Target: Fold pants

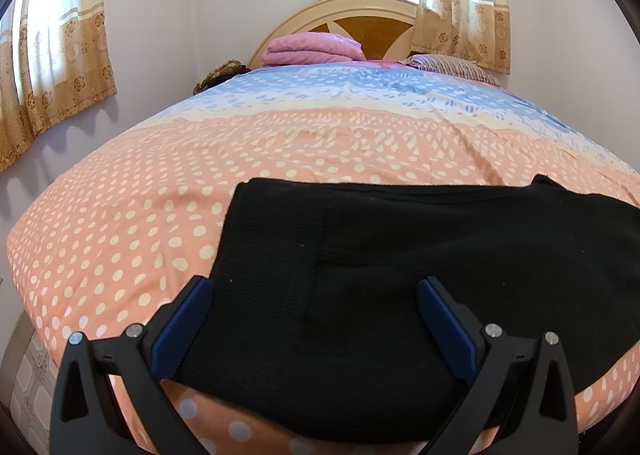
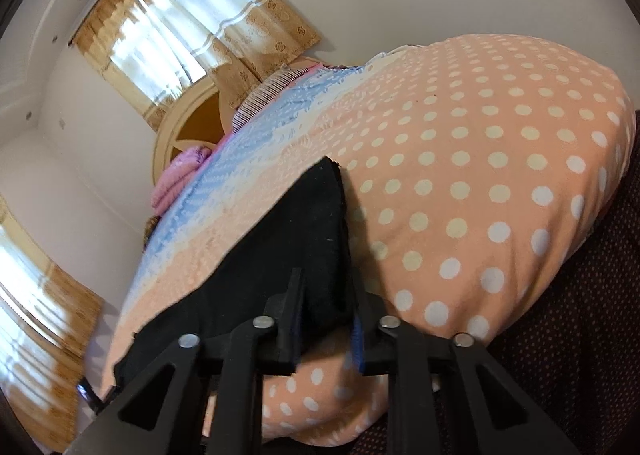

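A: Fingers (image 1: 204, 287) of my left gripper (image 1: 316, 289) stand wide apart and hold nothing; the black pants (image 1: 400, 275) lie flat just beyond them, on the near part of the bed (image 1: 120, 215).

B: And the right?

A: My right gripper (image 2: 326, 287) is narrowed on a raised edge of the pants (image 2: 288, 239). Farther away I see a pink folded blanket (image 1: 312, 49) near the headboard (image 1: 360, 11).

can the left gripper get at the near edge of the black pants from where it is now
Probably yes: the left gripper is open, its fingers straddling the black pants near the bed's front edge, with nothing lying between them and the cloth.
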A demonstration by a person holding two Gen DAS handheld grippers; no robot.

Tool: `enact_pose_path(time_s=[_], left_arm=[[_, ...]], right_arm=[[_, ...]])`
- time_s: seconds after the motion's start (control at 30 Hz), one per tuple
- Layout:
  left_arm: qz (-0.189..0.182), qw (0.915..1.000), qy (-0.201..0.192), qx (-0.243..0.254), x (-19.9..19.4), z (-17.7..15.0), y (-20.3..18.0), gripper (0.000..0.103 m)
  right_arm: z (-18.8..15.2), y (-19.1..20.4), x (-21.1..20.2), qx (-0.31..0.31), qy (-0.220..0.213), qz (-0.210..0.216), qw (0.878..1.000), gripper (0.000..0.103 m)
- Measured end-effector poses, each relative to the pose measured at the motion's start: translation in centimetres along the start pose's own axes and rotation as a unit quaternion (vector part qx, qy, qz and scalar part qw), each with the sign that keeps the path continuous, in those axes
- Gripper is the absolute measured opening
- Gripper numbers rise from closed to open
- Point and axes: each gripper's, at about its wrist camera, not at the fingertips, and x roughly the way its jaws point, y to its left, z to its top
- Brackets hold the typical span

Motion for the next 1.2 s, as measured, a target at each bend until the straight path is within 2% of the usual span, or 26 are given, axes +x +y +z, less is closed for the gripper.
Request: enact_pose_path(time_s=[0.23,0.6,0.83,1.2], left_arm=[[0.0,1.0,-0.001,0.0,0.0,0.0,0.0,0.103],[0.0,1.0,0.0,-0.001,0.0,0.0,0.0,0.103],[-0.001,1.0,-0.001,-0.001,-0.1,0.0,0.0,0.103],[-0.003,1.0,-0.007,-0.002,-0.4,-0.4,-0.2,0.103]], right_arm=[[0.3,2.7,-2.0,-0.032,-0.037,0.021,0.999,0.014],[0.4,8.6,-2.6,-0.092,-0.059,0.044,0.993,0.014],[0.3,13.5,-2.1,-0.14,-0.055,0.07,0.986,0.014],[-1.0,19.3,0.5,-0.184,-0.03,0.106,0.977,0.014]])
